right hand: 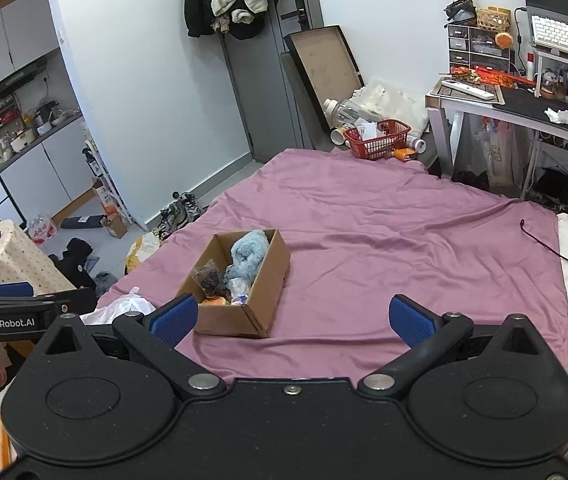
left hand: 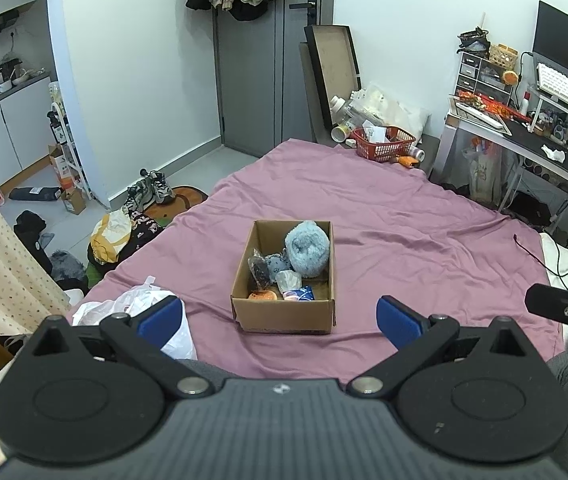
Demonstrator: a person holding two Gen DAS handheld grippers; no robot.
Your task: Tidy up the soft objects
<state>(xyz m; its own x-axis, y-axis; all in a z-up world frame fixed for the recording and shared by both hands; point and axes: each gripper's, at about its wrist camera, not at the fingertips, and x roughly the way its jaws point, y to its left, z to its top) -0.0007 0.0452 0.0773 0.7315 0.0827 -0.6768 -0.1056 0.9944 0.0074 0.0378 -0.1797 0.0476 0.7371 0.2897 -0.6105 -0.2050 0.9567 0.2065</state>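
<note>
An open cardboard box (left hand: pixel 284 314) sits on the pink bedsheet (left hand: pixel 403 232). It holds a fluffy light-blue plush (left hand: pixel 307 248), a small grey plush (left hand: pixel 276 264), a dark bagged item (left hand: pixel 259 270), an orange item (left hand: pixel 262 296) and a small packet (left hand: pixel 299 293). My left gripper (left hand: pixel 280 320) is open and empty, hovering just in front of the box. In the right wrist view the box (right hand: pixel 240 320) lies ahead to the left with the blue plush (right hand: pixel 248 254) inside. My right gripper (right hand: pixel 293 318) is open and empty above the sheet.
A white plastic bag (left hand: pixel 140 304) lies at the bed's left edge. A red basket (left hand: pixel 383 143) stands at the bed's far end. A desk (left hand: pixel 531 136) stands on the right. A black cable (right hand: pixel 543 240) lies on the sheet. Clothes and shoes (left hand: pixel 152 192) litter the floor on the left.
</note>
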